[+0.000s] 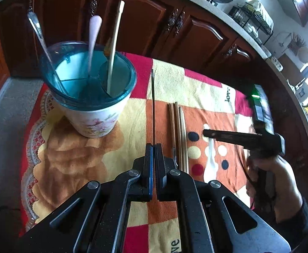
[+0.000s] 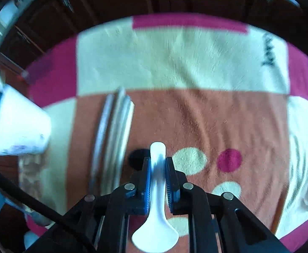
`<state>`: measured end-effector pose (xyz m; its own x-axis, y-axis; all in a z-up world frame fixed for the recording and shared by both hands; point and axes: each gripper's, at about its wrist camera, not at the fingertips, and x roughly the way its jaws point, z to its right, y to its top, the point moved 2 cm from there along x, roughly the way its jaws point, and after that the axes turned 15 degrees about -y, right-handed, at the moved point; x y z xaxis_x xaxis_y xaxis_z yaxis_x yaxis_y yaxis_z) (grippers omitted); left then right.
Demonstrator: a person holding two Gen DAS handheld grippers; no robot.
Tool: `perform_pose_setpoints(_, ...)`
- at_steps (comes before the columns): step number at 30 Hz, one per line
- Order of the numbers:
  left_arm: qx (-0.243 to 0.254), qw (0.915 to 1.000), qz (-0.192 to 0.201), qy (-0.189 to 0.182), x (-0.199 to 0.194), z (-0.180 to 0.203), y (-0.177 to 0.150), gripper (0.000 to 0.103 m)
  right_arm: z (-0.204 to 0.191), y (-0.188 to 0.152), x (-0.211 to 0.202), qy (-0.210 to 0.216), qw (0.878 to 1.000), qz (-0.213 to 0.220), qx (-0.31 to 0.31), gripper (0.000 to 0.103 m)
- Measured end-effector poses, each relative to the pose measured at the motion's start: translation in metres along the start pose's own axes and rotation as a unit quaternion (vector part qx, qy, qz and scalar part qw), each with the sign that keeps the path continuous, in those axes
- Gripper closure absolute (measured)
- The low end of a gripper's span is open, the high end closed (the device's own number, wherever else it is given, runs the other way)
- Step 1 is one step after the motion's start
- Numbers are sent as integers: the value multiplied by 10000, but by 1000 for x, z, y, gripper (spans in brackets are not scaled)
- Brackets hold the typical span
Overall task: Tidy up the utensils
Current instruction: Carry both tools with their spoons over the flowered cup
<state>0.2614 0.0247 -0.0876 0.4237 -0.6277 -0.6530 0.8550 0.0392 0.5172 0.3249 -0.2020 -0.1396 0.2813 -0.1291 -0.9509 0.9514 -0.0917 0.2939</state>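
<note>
White floral cup with teal rim (image 1: 90, 113) stands left on the patchwork blanket (image 1: 206, 88), holding three utensils; left gripper (image 1: 154, 147) clamps a thin dark rod (image 1: 153, 105); wooden chopsticks (image 1: 180, 135) lie beside; right gripper (image 2: 157, 162) pinches white plastic spoon (image 2: 157, 221) lying on orange patch.

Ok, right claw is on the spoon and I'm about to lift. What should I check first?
1. Right claw closed on spoon handle: ok.
2. Grip centred on the handle: not ok, it sits near the tip end.
3. Spoon clear of chopsticks on the cloth: ok, apart.
4. Left claw shut on thin dark stick: ok.
5. Cup upright: ok.
6. Room in cup: ok, gaps show between its three handles.
</note>
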Motion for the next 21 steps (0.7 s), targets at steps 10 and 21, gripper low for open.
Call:
perform_pose_setpoints(10, 80, 9944, 1044, -109, -84, 10, 38, 102, -26, -36, -172, 869, 9385, 3330, 295, 91)
perform_pose_setpoints(21, 142, 9847, 1736, 95, -111, -27, 97, 102, -100, 1, -187, 1310, 9129, 3859, 207, 91)
